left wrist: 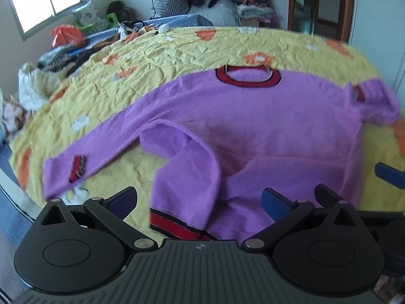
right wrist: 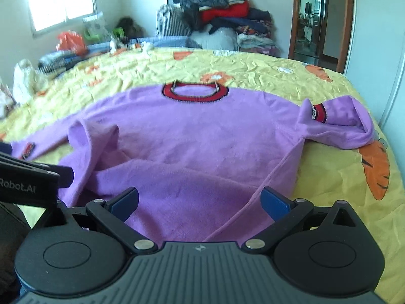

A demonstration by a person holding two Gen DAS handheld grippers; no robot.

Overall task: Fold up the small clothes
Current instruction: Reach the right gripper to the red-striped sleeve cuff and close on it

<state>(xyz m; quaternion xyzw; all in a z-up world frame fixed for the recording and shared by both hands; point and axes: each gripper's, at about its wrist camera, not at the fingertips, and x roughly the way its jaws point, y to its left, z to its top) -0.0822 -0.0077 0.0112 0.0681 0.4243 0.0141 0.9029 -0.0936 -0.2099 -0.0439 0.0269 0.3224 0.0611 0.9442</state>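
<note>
We have the bed (left wrist: 192, 50) under its yellow carrot-print cover, and spread across it the purple sweater (left wrist: 253, 131), front up, lying straight ahead of both tools. Its long axis runs away from us: red collar (left wrist: 246, 76) at the far end, red-striped hem (left wrist: 177, 224) at the near edge, right below the left hand-held gripper (left wrist: 200, 202).

The left sleeve (left wrist: 106, 147) stretches out flat to the left, while the right sleeve (right wrist: 336, 124) is already doubled back on itself (its cuff points inward). The near left part of the body is rucked up into a loose fold (left wrist: 187, 167).

Both tools stand open and empty: the left one's jaws straddle the hem without touching it, as far as we can tell, and the right hand-held gripper (right wrist: 200, 202) hovers wide apart over the near right side seam (right wrist: 273, 177).

We judge the left tool nearer the rumpled fold and the outstretched sleeve, so that side seems to fall to it.
</note>
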